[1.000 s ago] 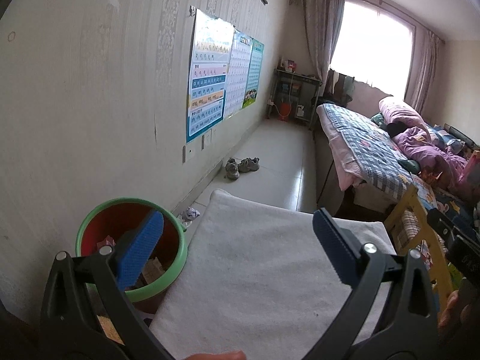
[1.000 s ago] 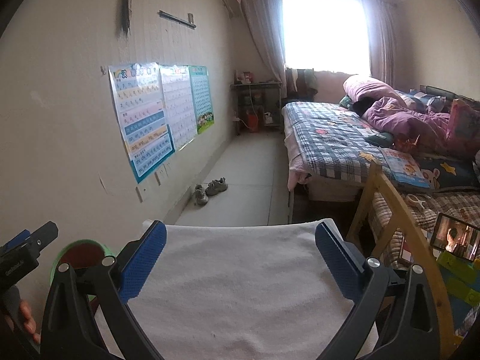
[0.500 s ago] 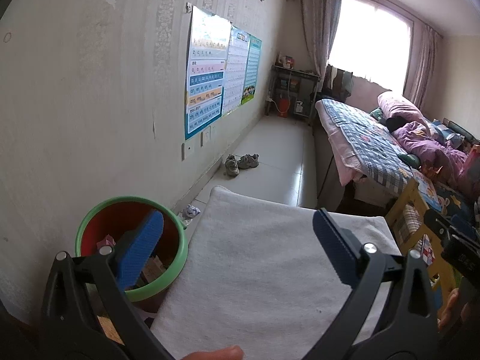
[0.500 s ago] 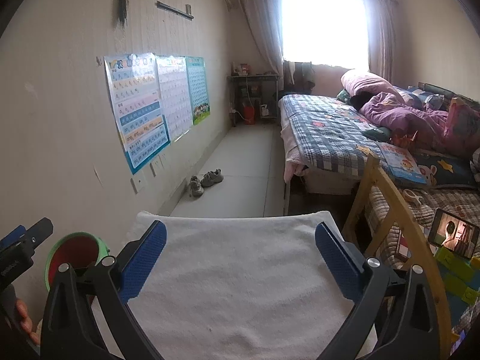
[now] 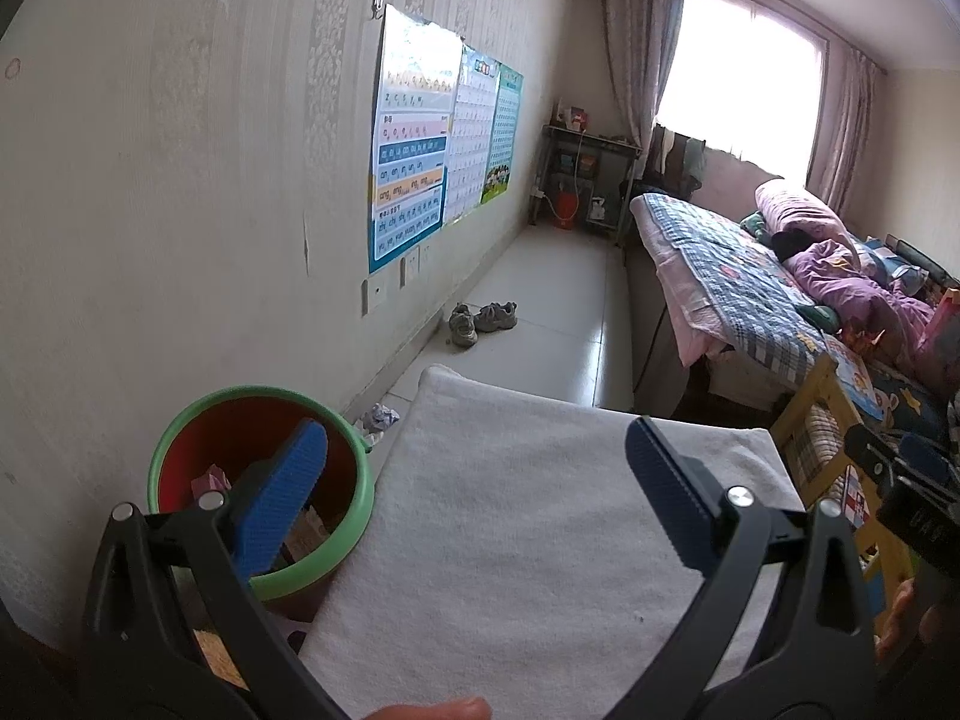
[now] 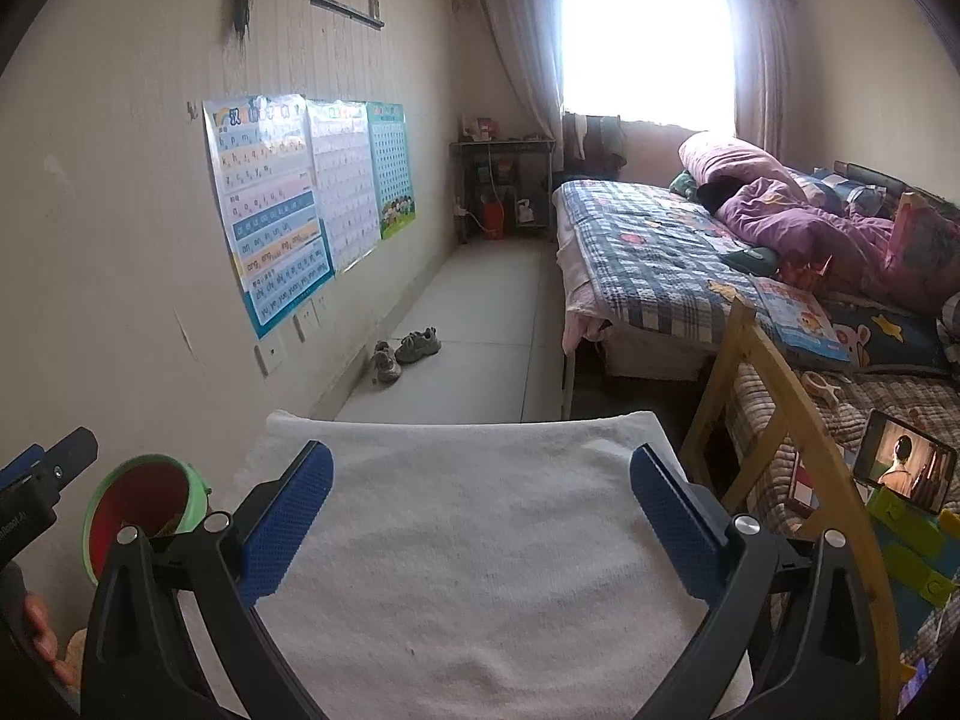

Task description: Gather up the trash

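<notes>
Both grippers, left (image 5: 474, 480) and right (image 6: 480, 504), wide apart, holding nothing. Paper ball (image 5: 381, 418) on floor, ahead of left jaws, just past bin (image 5: 360, 516). Towel (image 5: 528, 540) under jaws. Reach could bump bin rim, tip it. Shoes (image 5: 480, 319) further ahead, bed (image 6: 654, 252) off right.

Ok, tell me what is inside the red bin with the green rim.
In the bin, the left wrist view shows a pink scrap and tan cardboard-like pieces. The left gripper finger and the near rim hide the rest.
</notes>
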`<state>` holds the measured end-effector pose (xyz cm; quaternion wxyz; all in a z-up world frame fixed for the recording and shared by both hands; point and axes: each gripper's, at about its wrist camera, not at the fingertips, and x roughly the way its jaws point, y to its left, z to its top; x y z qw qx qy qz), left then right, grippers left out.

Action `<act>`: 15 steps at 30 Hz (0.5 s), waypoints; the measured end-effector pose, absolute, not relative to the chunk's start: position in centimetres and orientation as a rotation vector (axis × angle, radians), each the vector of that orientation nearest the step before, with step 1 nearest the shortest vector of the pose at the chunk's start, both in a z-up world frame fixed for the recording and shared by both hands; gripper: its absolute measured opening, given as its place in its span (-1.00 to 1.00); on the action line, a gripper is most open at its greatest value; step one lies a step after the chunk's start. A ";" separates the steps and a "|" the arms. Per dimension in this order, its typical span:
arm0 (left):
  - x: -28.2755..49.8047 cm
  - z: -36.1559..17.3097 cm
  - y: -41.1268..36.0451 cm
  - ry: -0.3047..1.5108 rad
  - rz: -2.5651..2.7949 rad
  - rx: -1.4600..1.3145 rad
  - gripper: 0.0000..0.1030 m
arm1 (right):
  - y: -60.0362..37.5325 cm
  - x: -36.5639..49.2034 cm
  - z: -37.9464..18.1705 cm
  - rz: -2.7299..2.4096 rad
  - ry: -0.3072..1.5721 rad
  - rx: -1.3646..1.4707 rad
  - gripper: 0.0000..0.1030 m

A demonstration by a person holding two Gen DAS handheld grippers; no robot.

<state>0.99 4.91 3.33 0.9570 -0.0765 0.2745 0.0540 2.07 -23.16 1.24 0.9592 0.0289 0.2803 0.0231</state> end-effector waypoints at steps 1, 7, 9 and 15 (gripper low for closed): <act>1.1 3.3 4.9 0.558 0.109 -0.156 0.89 | -23.1 2.1 1.2 0.046 0.569 0.058 0.87; 1.0 3.1 4.8 0.567 0.108 -0.159 0.89 | -23.2 2.2 1.1 0.044 0.574 0.056 0.87; 1.1 3.0 4.9 0.569 0.108 -0.160 0.89 | -23.2 2.2 0.9 0.044 0.576 0.055 0.87; 1.2 2.6 5.1 0.585 0.113 -0.170 0.89 | -23.4 2.4 0.2 0.040 0.597 0.055 0.87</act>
